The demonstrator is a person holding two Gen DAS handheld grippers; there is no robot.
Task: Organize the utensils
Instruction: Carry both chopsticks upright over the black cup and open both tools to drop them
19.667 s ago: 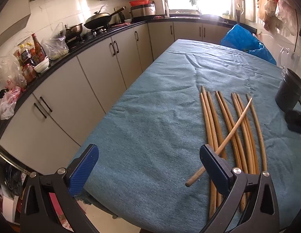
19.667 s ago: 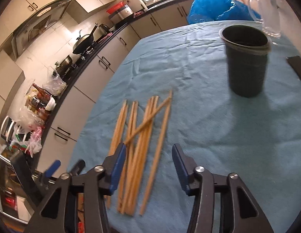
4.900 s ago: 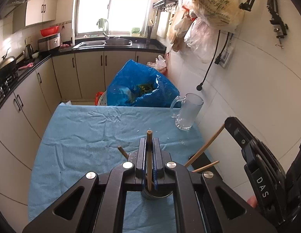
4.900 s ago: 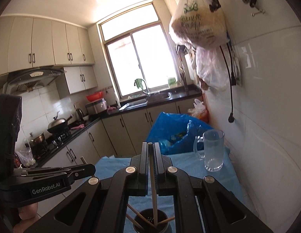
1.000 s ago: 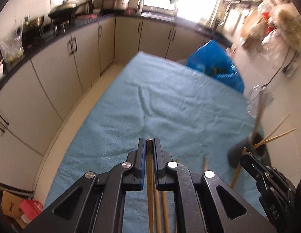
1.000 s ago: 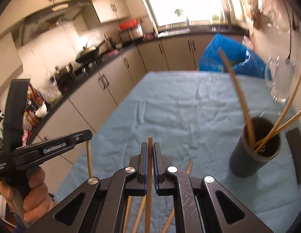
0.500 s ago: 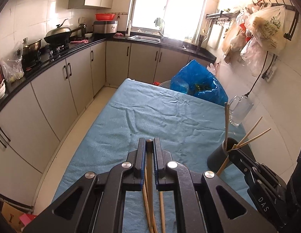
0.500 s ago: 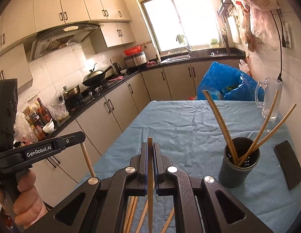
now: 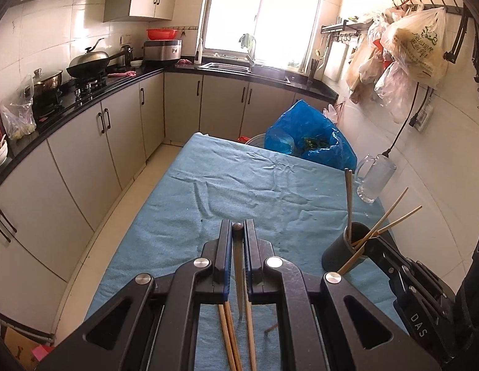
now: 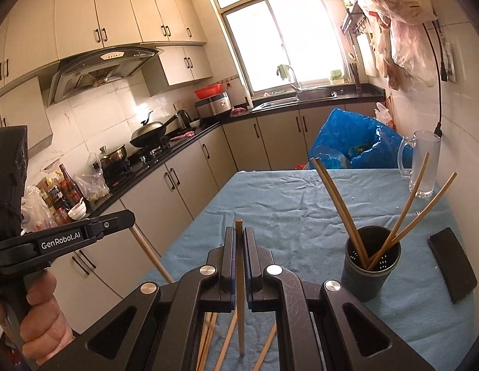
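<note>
Kitchen table under a blue towel cloth [image 9: 239, 191]
Left gripper [image 9: 238, 232] and right gripper [image 10: 238, 241] each clamp one wooden chopstick [image 10: 239, 278]; dark round holder [image 10: 370, 266] near

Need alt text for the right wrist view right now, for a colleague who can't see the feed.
The right gripper is shut on a wooden chopstick, above a blue-cloth table. To its right a dark holder stands with four chopsticks leaning in it. At left, the left gripper holds another chopstick.

Left tool [image 9: 238, 238], right tool [image 10: 238, 241]: both clamped.
</note>
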